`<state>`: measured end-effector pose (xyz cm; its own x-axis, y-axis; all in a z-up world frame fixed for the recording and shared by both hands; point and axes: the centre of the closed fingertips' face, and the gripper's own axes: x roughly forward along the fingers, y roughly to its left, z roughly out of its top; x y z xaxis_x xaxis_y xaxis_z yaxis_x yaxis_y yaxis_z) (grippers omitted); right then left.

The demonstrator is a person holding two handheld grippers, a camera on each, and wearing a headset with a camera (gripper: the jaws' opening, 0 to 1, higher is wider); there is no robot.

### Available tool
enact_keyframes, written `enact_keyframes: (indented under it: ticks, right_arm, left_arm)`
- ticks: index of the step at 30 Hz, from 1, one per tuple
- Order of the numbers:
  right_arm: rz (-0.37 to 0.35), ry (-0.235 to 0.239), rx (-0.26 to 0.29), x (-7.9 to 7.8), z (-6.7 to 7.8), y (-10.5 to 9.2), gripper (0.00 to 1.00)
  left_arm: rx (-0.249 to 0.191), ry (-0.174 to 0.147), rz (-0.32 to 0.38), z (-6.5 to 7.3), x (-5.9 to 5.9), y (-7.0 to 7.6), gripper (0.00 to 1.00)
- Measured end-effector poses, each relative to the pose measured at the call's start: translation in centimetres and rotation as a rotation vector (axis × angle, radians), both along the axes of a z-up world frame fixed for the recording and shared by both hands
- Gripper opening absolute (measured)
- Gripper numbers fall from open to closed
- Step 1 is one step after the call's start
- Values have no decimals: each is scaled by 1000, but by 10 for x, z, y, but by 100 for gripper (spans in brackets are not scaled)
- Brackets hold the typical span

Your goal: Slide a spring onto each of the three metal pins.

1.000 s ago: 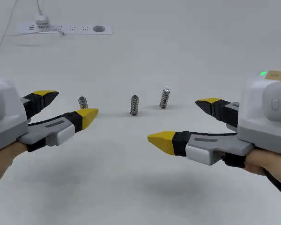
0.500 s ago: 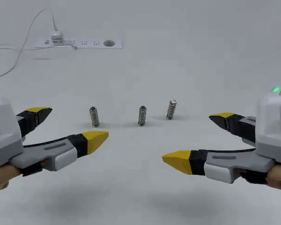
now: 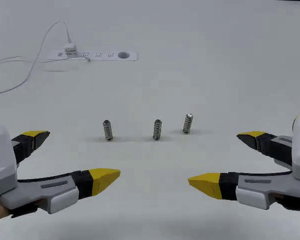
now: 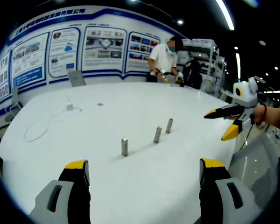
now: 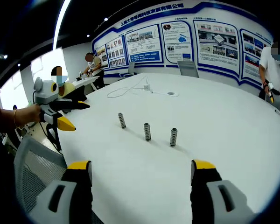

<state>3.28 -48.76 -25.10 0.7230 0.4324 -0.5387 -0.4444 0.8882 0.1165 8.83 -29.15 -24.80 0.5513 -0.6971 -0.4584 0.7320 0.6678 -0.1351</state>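
Three metal pins stand in a row on the white table, each with a spring around it: the left pin (image 3: pixel 108 130), the middle pin (image 3: pixel 157 129) and the right pin (image 3: pixel 188 123). They also show as the left pin (image 4: pixel 124 146), middle pin (image 4: pixel 157 134), right pin (image 4: pixel 169 125), and from the other side as the pins (image 5: pixel 122 120), (image 5: pixel 147 132), (image 5: pixel 173 137). My left gripper (image 3: pixel 70 155) is open at the near left, holding nothing. My right gripper (image 3: pixel 230 160) is open at the near right, also holding nothing. Both are well short of the pins.
A white power strip (image 3: pixel 97 55) with a plug and cable (image 3: pixel 20 75) lies at the far left of the table (image 3: pixel 200 75). People stand beyond the table's far edge (image 4: pixel 165 53), and wall posters hang behind. A mesh chair (image 5: pixel 35 168) is near the table's edge.
Both grippers have drawn back toward me and lower in the head view, further from the pins. The head camera has tilted, so the pins and power strip sit lower in the picture.
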Motion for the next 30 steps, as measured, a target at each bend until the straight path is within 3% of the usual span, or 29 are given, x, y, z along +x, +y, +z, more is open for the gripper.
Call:
enact_keyframes:
  ticks: [3, 11, 16, 30]
  right_arm:
    - [0, -1, -1, -2, 0, -1, 89]
    - [-9, -5, 8, -5, -3, -3, 89]
    - [-20, 2, 7, -6, -5, -6, 89]
    - [-25, 2, -2, -9, -7, -8, 89]
  left_arm:
    - [39, 6, -7, -4, -4, 4, 100]
    - [74, 20, -13, -7, -9, 6, 100]
    - [48, 19, -1, -4, -10, 5, 100]
    - [66, 42, 10, -10, -13, 11, 100]
